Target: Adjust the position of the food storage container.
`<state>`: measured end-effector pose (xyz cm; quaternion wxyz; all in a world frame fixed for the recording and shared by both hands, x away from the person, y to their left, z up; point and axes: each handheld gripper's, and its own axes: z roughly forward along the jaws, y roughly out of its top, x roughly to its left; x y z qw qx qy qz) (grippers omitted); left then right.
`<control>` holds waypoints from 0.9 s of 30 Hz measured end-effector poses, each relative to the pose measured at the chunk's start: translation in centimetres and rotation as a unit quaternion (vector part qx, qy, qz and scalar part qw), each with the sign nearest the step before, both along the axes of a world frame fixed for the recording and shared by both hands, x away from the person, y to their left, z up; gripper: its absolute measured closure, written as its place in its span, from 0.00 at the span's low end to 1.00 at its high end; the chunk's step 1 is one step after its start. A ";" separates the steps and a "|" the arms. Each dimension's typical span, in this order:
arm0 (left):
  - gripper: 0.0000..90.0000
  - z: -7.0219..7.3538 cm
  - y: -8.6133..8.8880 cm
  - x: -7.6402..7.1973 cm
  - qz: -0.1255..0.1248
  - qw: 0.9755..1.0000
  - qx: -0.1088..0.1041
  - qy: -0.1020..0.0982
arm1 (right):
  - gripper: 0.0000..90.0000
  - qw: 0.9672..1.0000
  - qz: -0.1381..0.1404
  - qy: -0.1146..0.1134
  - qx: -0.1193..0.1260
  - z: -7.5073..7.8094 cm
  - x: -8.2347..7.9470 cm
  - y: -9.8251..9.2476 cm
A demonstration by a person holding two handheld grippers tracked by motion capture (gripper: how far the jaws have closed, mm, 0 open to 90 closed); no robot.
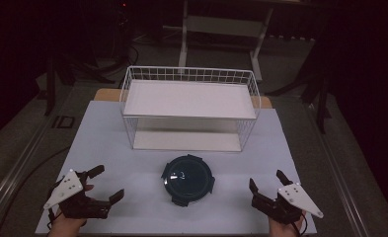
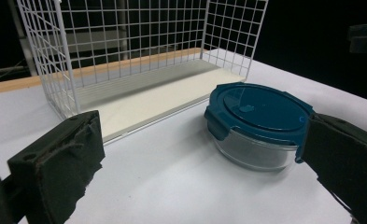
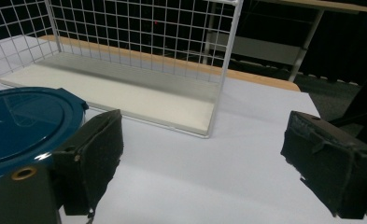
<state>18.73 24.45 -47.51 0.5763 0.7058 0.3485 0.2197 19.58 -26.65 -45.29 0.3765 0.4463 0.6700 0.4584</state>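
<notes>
A round glass container with a dark teal clip-on lid (image 1: 187,179) sits on the white table top, just in front of a white wire rack (image 1: 189,106). My left gripper (image 1: 105,183) rests near the table's front left corner, jaws open and empty, to the left of the container (image 2: 258,123). At the front right my right gripper (image 1: 268,185) also stands open with nothing between its jaws. The container's lid (image 3: 24,123) lies to the left of the right gripper's left jaw.
The wire rack has a white upper shelf (image 1: 189,98) and a white bottom shelf (image 1: 186,140), open toward me. The white table top (image 1: 132,168) lies bare around the container. Dark floor, cables and a white table frame (image 1: 221,29) lie beyond.
</notes>
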 end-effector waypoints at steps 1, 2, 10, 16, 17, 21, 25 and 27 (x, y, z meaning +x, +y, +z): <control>0.00 0.0 0.0 0.0 0.000 1.000 0.000 0.000 | 0.14 1.000 0.001 0.000 0.001 0.1 0.0 0.0; 0.00 0.0 0.0 0.0 0.000 1.000 0.000 0.000 | 0.14 1.000 0.001 0.000 0.001 0.1 0.0 0.0; 0.00 0.1 0.1 -0.1 -0.001 1.000 -0.001 -0.002 | 0.14 1.000 0.018 -0.018 -0.007 1.0 -0.8 0.8; 0.00 0.1 0.1 -0.1 -0.002 1.000 -0.002 -0.002 | 0.14 0.999 0.030 -0.026 -0.009 1.7 -1.3 1.5; 0.00 0.1 0.0 -0.1 -0.003 1.000 -0.002 -0.002 | 0.14 0.999 0.029 -0.028 -0.012 1.8 -1.4 1.6; 0.00 0.1 0.0 -0.1 -0.003 1.000 0.000 -0.003 | 0.14 0.999 0.040 -0.024 -0.003 2.3 -1.3 1.7; 0.00 0.1 -0.1 -0.1 -0.004 1.000 0.000 -0.003 | 0.14 0.997 0.072 -0.012 0.005 3.1 -0.9 1.9; 0.00 0.1 -0.1 -0.1 -0.004 1.000 0.001 -0.003 | 0.14 0.996 0.088 -0.008 0.007 3.6 -0.7 2.1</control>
